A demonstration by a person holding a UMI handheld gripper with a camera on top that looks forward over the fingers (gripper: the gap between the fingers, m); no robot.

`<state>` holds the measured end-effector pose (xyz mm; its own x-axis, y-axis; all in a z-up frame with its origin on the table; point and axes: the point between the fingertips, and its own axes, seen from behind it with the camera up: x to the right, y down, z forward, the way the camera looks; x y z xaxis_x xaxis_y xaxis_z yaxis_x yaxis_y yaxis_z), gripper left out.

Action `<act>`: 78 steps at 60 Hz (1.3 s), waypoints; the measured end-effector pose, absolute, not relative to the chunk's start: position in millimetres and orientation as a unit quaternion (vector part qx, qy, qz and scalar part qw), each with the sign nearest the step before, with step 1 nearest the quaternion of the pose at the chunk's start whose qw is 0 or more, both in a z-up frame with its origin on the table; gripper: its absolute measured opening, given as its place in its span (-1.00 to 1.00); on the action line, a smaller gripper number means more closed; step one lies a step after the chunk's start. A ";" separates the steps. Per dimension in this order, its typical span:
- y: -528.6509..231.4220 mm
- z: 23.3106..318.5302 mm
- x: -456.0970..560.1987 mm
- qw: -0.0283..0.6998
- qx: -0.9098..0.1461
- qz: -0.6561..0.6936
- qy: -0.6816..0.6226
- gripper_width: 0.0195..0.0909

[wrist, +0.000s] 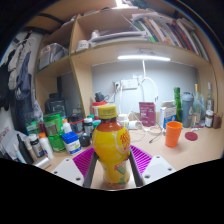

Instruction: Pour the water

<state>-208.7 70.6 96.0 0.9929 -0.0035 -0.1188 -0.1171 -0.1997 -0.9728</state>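
Gripper view shows the hand-held gripper (112, 165) nearest of all, its two fingers clamped on a yellow bottle (111, 145), the purple pads (82, 160) pressing its sides low on the body. The bottle stands upright between them, its orange cap (106, 111) on top and its label facing the camera; whether its base rests on the bench (195, 150) or hangs just above it I cannot tell, since the fingers hide the bottom.

Judging by this, the grasp step is done and the carry toward a receiving vessel is the one in hand. The likely target is the orange cup (174, 133), which stands on the bench beyond the bottle and to its right, well apart from it. The next move calls for bringing the bottle over beside that cup and tilting the neck above its rim. The cap appears to be on, so nothing would flow until it is off.

The gripper is held level, pointing straight ahead along the bench, with the bottle vertical and no tilt begun.

To the left of the bottle is a cluster of small jars and bottles (55, 130). Farther back than the bottle, shelves with books (165, 30) hang over a lit strip lamp (143, 57).
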 end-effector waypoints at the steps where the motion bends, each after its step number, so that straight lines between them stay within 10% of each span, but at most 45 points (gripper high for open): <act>1: 72.6 96.0 -209.0 0.632 -0.773 0.042 0.036 0.11; 26: 90.0 101.1 -231.4 0.644 -0.758 0.090 -0.053 -0.27; 40: 133.6 171.6 -166.9 0.665 -0.710 0.226 0.051 -0.27; 78: 179.8 175.2 -38.8 0.251 -0.354 0.725 0.534 -0.28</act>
<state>-38.8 179.8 175.2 -0.6227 -0.0135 -0.7824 -0.7431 -0.3031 0.5966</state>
